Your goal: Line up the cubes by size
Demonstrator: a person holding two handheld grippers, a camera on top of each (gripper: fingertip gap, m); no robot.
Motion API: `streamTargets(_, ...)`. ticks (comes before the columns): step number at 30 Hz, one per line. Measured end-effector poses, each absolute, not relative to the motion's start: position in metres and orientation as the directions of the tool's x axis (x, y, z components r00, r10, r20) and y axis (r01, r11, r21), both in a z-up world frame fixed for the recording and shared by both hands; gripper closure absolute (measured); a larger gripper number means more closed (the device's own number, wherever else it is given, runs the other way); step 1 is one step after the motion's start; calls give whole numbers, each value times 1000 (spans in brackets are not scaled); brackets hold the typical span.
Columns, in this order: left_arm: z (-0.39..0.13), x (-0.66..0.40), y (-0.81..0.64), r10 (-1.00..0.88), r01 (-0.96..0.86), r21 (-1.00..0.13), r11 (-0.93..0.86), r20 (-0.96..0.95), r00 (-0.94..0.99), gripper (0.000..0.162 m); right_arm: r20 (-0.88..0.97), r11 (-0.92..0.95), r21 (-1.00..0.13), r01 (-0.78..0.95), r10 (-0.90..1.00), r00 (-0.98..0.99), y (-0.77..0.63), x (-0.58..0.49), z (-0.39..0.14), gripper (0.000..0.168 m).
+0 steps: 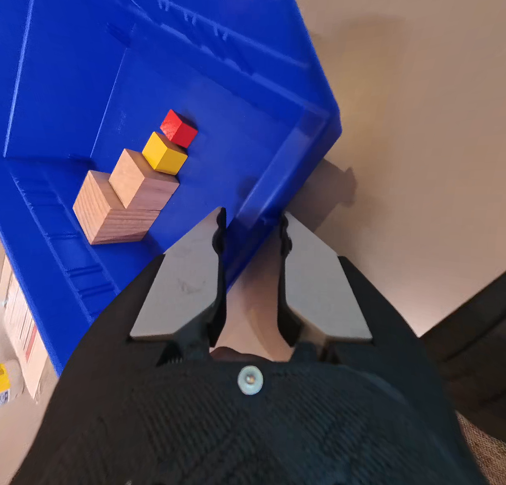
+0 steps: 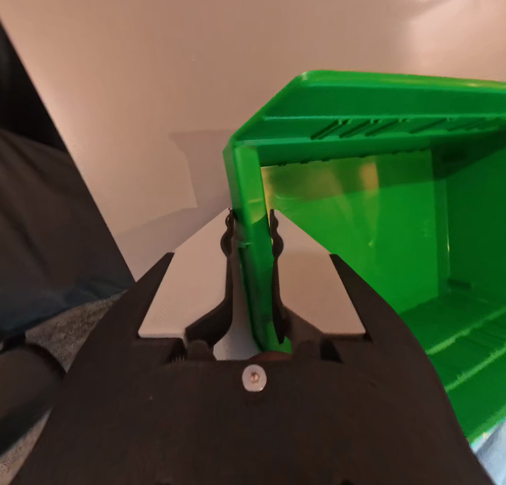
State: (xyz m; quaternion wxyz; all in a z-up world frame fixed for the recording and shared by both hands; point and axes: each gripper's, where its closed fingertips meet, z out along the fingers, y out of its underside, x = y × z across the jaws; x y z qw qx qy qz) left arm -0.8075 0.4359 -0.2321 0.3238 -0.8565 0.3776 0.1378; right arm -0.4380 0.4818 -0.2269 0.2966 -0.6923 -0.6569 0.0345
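Four cubes sit in a diagonal row on the floor of a blue bin [image 1: 191, 60], touching corner to side and stepping down in size: a large wooden cube [image 1: 109, 211], a smaller wooden cube [image 1: 142, 181], a yellow cube [image 1: 164, 154] and a red cube [image 1: 178, 128] (the smallest, farthest from the camera). The left claw [image 1: 253, 217] hangs over the bin's near corner with its jaws parted, one finger over the bin, the other outside its rim, gripping nothing. The right claw [image 2: 250, 214] is closed on the side wall of a green bin [image 2: 383, 225], one finger outside and one inside. Both bins rest on a pale desk [image 1: 410, 115]. A cardboard box [image 1: 22, 334] lies beside the blue bin.
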Motion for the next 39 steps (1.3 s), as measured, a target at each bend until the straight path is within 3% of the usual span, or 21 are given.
streamTargets(8,-232,-842,431,-549,-743,-439,-505,-501,669,125,265,348,-377,859,929,-260,481,-443,-230,147)
streamTargets(16,-232,-877,434,-538,-722,-424,-547,-482,691,123,216,440,-118,890,886,-410,506,-426,-232,149)
streamTargets(20,-232,-881,443,-515,-712,-442,-546,-493,701,123,228,388,-99,917,905,-358,526,-430,-232,149)
streamTargets(28,-232,-882,447,-509,-716,-465,-521,-504,698,123,279,72,-315,946,960,20,550,-456,-234,144)
streamTargets(34,-231,-886,453,-541,-762,-470,-445,-537,647,125,315,-93,-342,935,926,208,546,-465,-234,144)
streamTargets(39,-231,-900,454,-556,-771,-437,-463,-534,637,124,375,-48,-329,943,910,177,546,-459,-233,145)
